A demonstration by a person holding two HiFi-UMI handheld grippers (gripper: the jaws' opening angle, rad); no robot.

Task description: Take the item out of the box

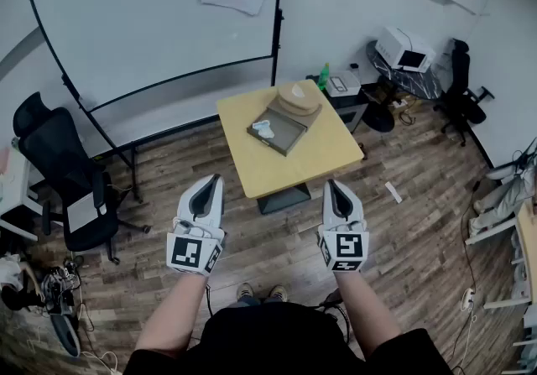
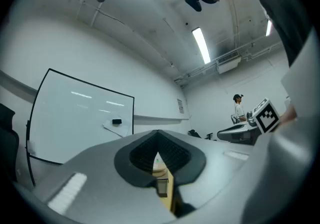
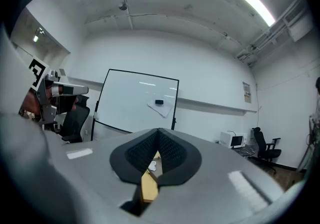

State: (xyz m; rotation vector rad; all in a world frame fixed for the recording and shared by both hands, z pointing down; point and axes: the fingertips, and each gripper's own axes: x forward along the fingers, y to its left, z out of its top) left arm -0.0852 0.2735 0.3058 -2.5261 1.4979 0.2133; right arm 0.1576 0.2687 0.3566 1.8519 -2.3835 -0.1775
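An open shallow grey box [image 1: 290, 135] lies on a yellow table [image 1: 310, 165] ahead of me, with a white and pale blue item [image 1: 263, 127] in its left end. A tan lid with a round tan piece [image 1: 297, 99] sits just behind the box. Both grippers hang over the wooden floor well short of the table, pointing at it. My left gripper [image 1: 215, 180] is shut and holds nothing. My right gripper [image 1: 336, 185] is also shut and holds nothing. In the right gripper view only a sliver of the table [image 3: 148, 188] shows below the closed jaws.
A large whiteboard [image 1: 159, 13] on a stand is behind the table to the left. A black office chair [image 1: 63, 172] stands at the left. A green bottle [image 1: 324, 77], a side cabinet, a white appliance [image 1: 404, 49] and another chair [image 1: 460, 88] are at the back right.
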